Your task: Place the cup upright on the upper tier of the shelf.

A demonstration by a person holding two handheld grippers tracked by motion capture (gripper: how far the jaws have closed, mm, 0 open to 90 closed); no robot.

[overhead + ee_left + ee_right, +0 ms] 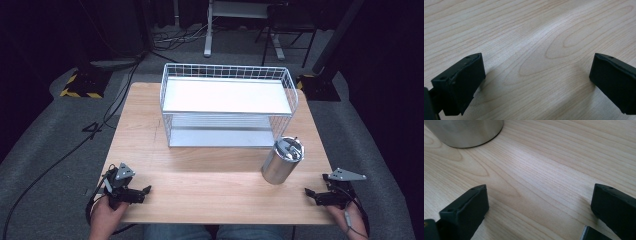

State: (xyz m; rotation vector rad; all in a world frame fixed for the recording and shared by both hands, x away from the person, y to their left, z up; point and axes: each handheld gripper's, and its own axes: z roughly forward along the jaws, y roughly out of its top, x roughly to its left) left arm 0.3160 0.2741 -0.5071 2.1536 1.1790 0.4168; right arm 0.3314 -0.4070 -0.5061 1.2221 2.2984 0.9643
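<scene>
A pale wooden worktop (200, 185) with a flowing, looping grain fills the middle of the high view, its surface matte with a soft sheen where the light falls. At its near right stands a metal canister (280, 162), a brushed-steel cylinder with a flat lid that carries a small dark clasp or handle; the lid detail is too small to tell which. In the right gripper view the canister's (466, 132) rounded lower wall shows dull silver, sitting flat on the wood at the upper left, well ahead of the jaws.

The right claw (311, 194) rests low at the worktop's near right edge, held in a hand (350, 220), its jaws spread wide apart with bare wood between them. The blocky black fingertips (466, 212) look like hard moulded plastic with bevelled edges and small screw holes. The canister stands near this claw, up and to its left, not touching it.

The left claw (146, 190) lies at the near left corner, gripped by the other hand (107, 215), a grey three-cornered plate on top. Its jaws also stand wide apart over empty grain, the fingertips (461, 82) the same matte black blocks casting soft shadows.

Behind, at the worktop's far half, sits a white wire basket shelf (227, 107): thin-rod mesh walls, a smooth white upper panel and a ribbed grey floor below.
</scene>
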